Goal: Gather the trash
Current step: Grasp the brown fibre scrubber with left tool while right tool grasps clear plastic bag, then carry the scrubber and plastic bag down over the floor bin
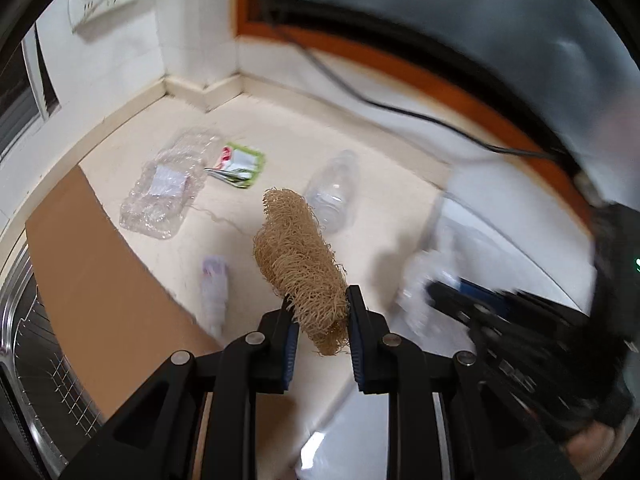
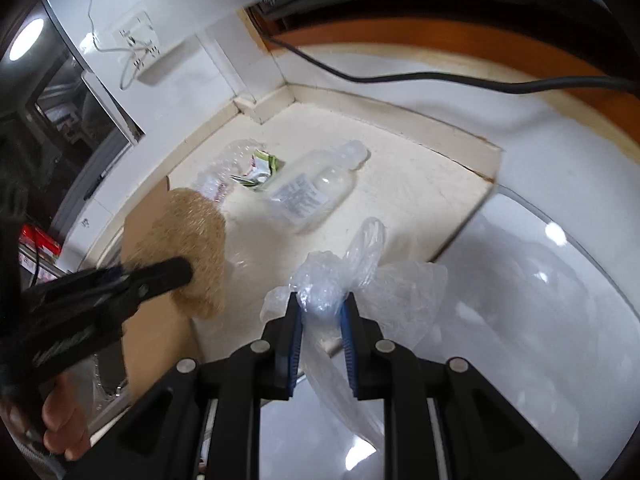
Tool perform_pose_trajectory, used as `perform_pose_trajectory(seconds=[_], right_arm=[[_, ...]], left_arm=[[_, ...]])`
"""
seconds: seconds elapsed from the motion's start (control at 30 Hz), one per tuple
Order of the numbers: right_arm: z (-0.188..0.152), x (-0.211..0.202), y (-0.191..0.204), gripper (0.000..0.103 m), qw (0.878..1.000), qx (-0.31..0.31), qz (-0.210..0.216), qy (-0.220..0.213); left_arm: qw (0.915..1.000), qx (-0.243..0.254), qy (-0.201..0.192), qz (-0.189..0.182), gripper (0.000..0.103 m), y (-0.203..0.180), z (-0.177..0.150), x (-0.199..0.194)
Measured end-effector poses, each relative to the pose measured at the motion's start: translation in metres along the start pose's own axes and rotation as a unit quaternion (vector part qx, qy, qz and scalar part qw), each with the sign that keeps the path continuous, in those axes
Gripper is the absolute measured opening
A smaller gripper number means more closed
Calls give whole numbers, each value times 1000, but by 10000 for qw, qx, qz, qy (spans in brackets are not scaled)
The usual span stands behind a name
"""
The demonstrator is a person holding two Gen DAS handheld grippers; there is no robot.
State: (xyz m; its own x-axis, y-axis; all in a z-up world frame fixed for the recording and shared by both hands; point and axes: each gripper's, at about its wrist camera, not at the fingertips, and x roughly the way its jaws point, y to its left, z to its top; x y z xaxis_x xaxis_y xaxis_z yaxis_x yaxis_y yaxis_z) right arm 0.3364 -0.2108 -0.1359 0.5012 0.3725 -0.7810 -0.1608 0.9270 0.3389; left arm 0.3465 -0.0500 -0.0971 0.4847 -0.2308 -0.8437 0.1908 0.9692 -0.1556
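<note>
No writing can be read in either view. The clear bottle [image 2: 316, 192] on the floor carries a white label with rows of fine print too blurred to make out, the crushed plastic package [image 1: 164, 188] has a white sticker with illegible marks, and the green and white wrapper [image 1: 239, 165] shows only a red patch.

Two clear bottles [image 1: 333, 192] [image 1: 164, 196], one loofah [image 1: 298, 256], one wrapper [image 1: 240, 164], one plastic bag [image 2: 360, 276].

Cream counter [image 2: 400, 184], white tiled walls [image 2: 240, 60], corner.
</note>
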Motion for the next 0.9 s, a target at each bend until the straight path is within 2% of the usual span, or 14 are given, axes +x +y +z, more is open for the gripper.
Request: perform_pose_trajectory(seconds=[0.2, 0.33, 0.53, 0.73, 0.9], right_arm=[[-44, -59, 32, 18, 9991, 210, -79, -353], [-80, -93, 62, 18, 9983, 233, -115, -512], [-139, -135, 106, 18, 9971, 318, -165, -665], [-199, -154, 140, 18, 9973, 388, -279, -548], [-241, -148, 157, 18, 9984, 359, -427, -68]], left_arm=[[9968, 628, -277, -414, 20, -17, -50, -82], [9923, 942, -434, -681, 20, -14, -86, -139], [9855, 1296, -538, -950, 20, -2, -136, -195], [9794, 1704, -412, -1005, 20, 12, -195, -221], [9791, 1825, -154, -889, 20, 23, -235, -215]])
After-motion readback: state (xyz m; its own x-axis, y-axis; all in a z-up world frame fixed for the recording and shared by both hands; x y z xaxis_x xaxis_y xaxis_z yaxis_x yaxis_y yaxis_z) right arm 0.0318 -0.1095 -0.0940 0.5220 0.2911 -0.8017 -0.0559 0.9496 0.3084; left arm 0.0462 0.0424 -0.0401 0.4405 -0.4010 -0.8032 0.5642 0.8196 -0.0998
